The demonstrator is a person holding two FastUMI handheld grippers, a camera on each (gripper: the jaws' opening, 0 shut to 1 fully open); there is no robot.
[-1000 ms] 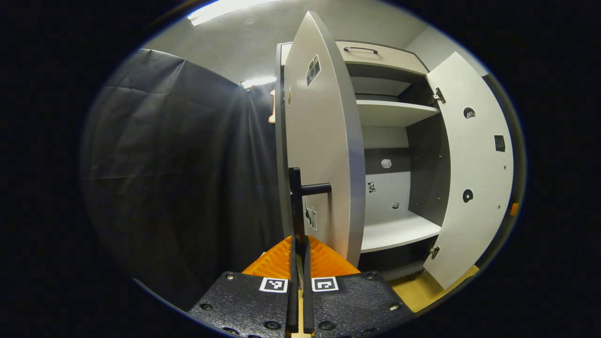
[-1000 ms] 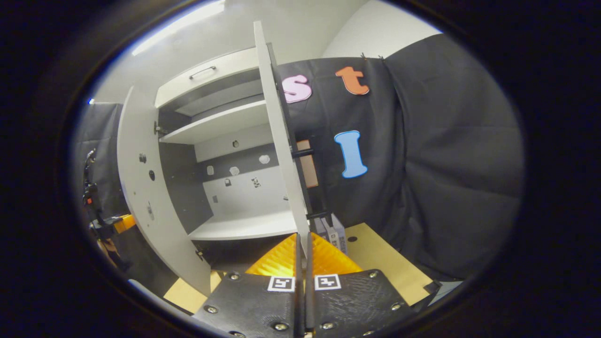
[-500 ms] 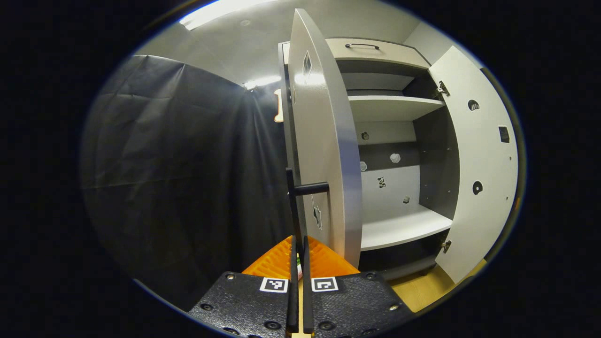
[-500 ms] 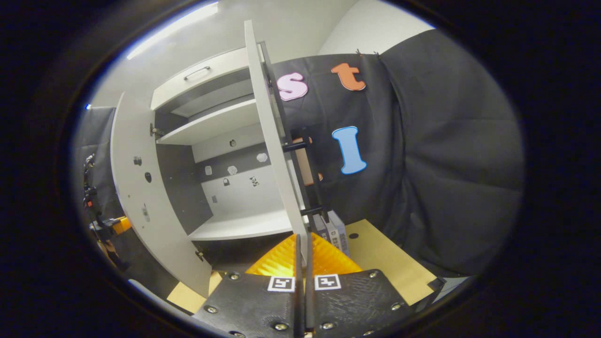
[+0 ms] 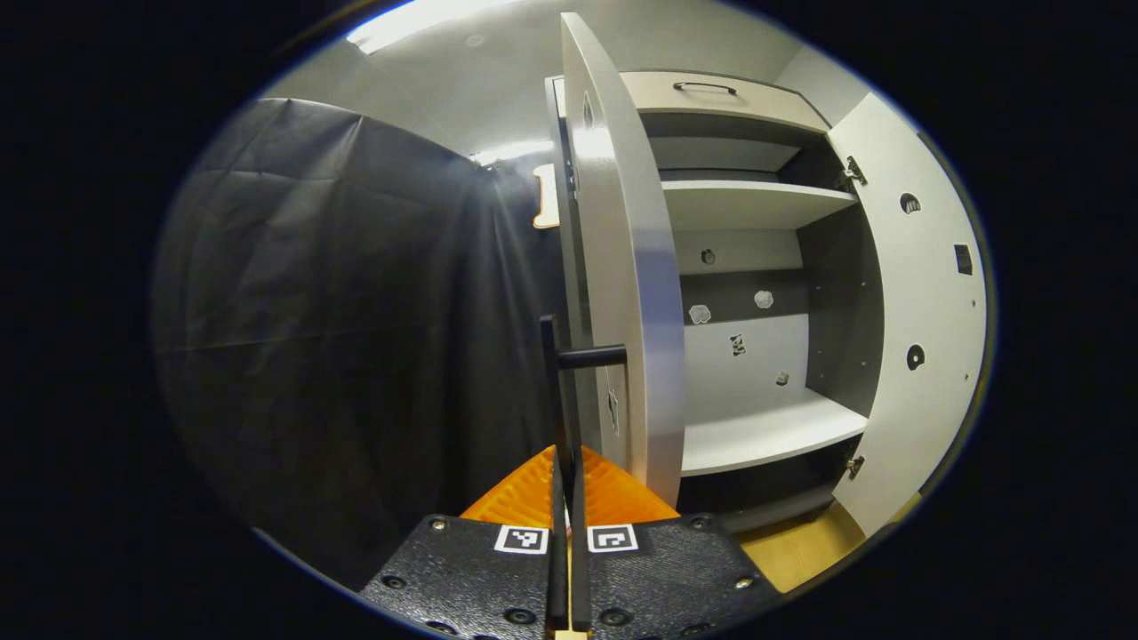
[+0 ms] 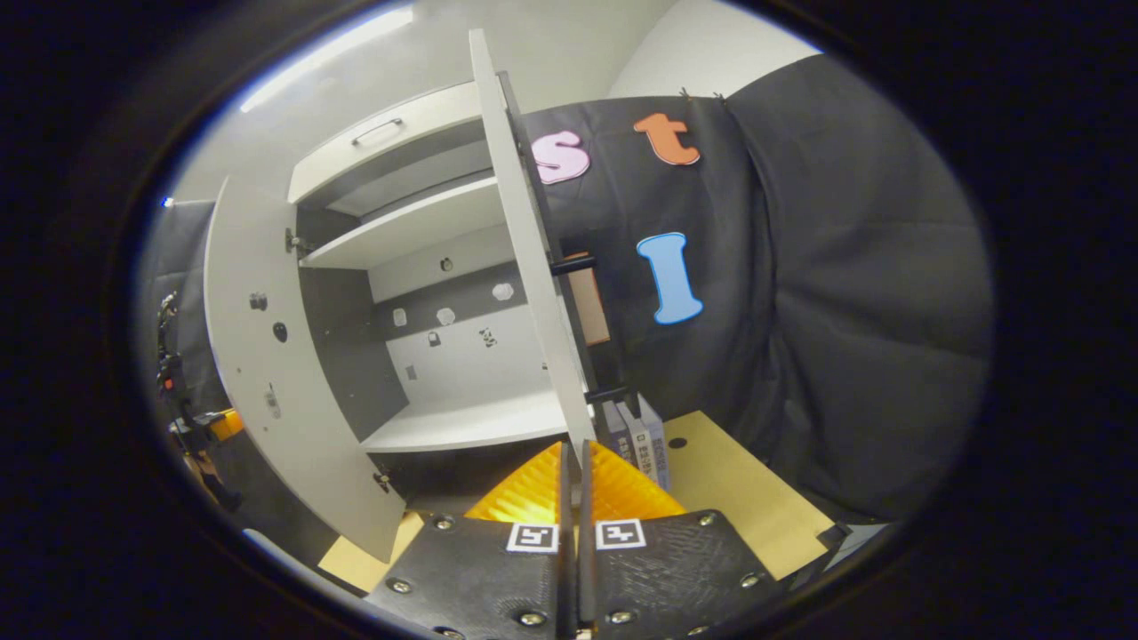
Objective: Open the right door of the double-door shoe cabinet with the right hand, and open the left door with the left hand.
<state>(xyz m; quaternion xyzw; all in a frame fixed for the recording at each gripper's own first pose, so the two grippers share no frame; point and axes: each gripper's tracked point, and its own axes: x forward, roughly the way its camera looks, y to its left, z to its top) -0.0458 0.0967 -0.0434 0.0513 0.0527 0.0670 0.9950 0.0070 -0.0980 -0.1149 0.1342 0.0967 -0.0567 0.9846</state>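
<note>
Both doors of the shoe cabinet (image 5: 756, 267) stand wide open, so I judge the task almost finished. In the left gripper view, your left tongs (image 5: 565, 533) are clenched with almost no gap, and the black bar handle (image 5: 569, 391) of the left door (image 5: 622, 267) runs down between them, so they seem to grasp it; this door is seen nearly edge-on. In the same view the right door (image 5: 925, 311) is swung far out, with its inner face and hinges in sight. In the right gripper view, your right tongs (image 6: 573, 533) are also pressed together, just below the lower edge of the right door, whose handle posts stick out toward the booth wall. If they pinch the handle or only the door edge, I cannot tell. The shelves (image 6: 462, 422) inside are bare. What is left, in my opinion, is only to release both tongs and draw back without pushing the doors closed again.
</note>
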